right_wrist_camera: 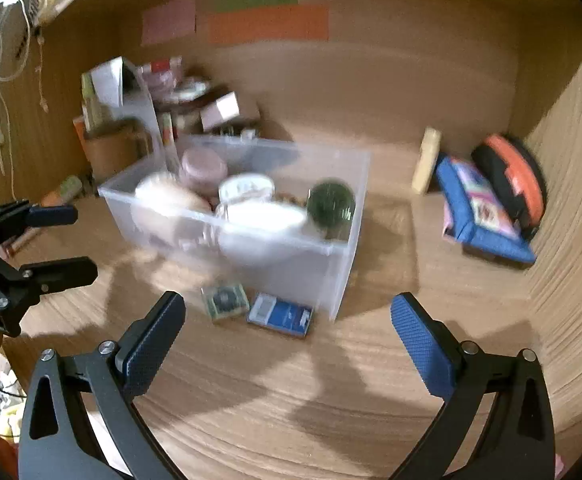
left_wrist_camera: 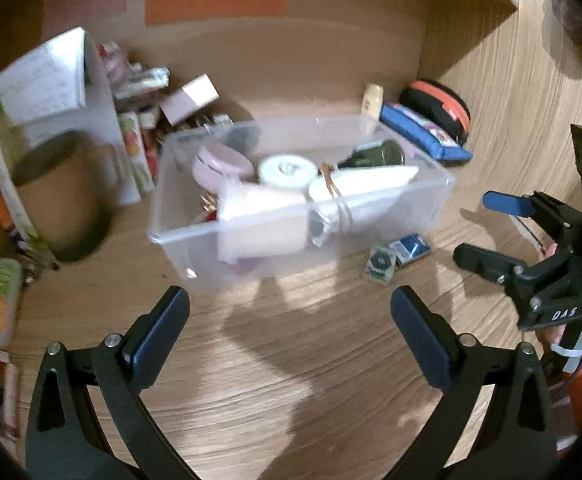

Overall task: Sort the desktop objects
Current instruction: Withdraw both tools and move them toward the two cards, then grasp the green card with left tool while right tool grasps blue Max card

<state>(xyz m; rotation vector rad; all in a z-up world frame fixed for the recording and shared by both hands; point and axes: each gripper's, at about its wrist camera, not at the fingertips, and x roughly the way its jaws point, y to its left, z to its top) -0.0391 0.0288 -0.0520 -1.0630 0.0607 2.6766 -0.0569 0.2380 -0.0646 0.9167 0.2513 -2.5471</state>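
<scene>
A clear plastic bin (left_wrist_camera: 251, 240) with thin, frosted walls sits mid-frame on the wood-grain desktop (left_wrist_camera: 291, 380), packed with smooth rounded things — a pink round jar (left_wrist_camera: 221, 162), a pale green lidded tin (left_wrist_camera: 287, 170), white tubes (left_wrist_camera: 363, 184) and a dark green bottle (left_wrist_camera: 387, 154) lying toward its right end. Just in front of the bin's near right corner two small flat packets lie side by side on the wood: a greenish square one (right_wrist_camera: 225, 300) and a blue card box (right_wrist_camera: 281, 314), the blue one touching the bin's base. The left gripper (left_wrist_camera: 291, 332) stands wide apart with nothing between its blue textured pads, low in its frame; the right gripper (right_wrist_camera: 287, 340) is equally wide and empty, hovering near the two packets. A broad bare stretch of desktop lies between the fingers and the bin. At upper left a white open box (left_wrist_camera: 51, 80), a brown cylinder (left_wrist_camera: 63, 196) and a jumble of cartons crowd the corner. At right, against the wooden side wall, lean a cream bottle (right_wrist_camera: 427, 164), a blue pouch (right_wrist_camera: 483, 216) and a black-and-orange round case (right_wrist_camera: 511, 180) — well apart from the bin.
</scene>
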